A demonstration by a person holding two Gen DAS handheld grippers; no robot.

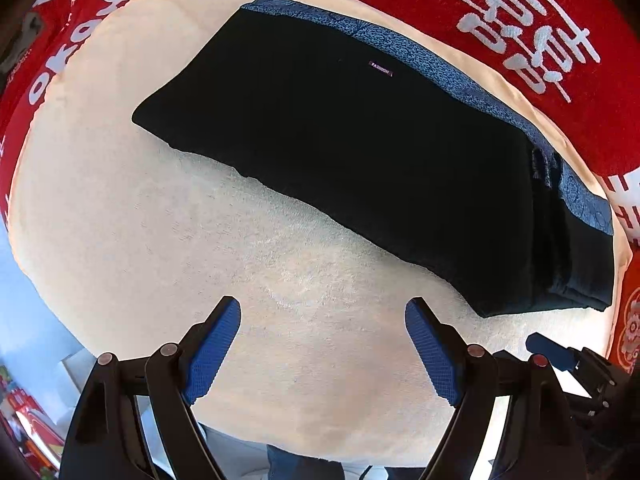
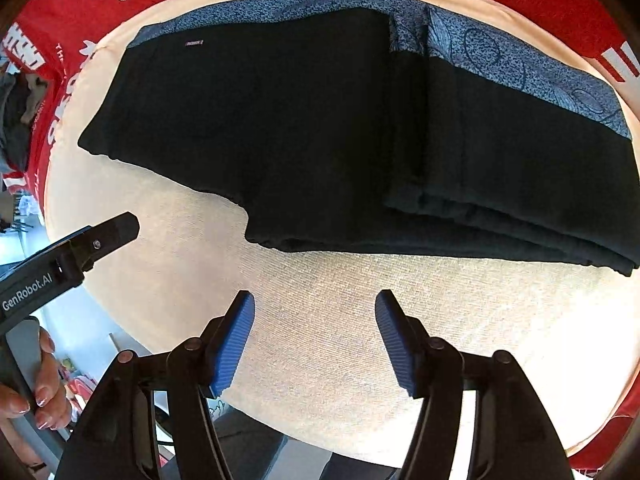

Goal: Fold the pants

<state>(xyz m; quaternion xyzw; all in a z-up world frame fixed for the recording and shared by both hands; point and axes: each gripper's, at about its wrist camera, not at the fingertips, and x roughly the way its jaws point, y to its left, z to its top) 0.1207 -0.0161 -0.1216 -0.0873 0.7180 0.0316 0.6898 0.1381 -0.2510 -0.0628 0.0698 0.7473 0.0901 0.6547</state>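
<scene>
A: Left wrist view first. Where are the pants point(image 1: 360, 152)?

B: Flat on the cream towel point(image 1: 200, 260), already folded into a long black slab w/ a blue patterned band along the far edge. Looks done, or near it. Left gripper point(image 1: 322, 344) sits on the near side of the pants, fingers point(image 1: 216, 344) spread wide, nothing btwn them, just bare towel.

A: Why parked there?

B: My guess: it has let go, clear of the cloth so the fold isn't disturbed. Right gripper's tip point(image 1: 548, 350) peeks in near the pants' right end.

A: Right wrist view?

B: Right gripper point(image 2: 316, 338) also near side of the pants point(image 2: 320, 132), fingers point(image 2: 234, 344) apart, empty. Shows what the other view doesn't: stacked layers at the pants' right end, plus the left gripper point(image 2: 100, 240) from outside and the person's hand point(image 2: 36, 396) on its handle. Red printed cloth point(image 2: 72, 4) lies beyond the pants.
</scene>
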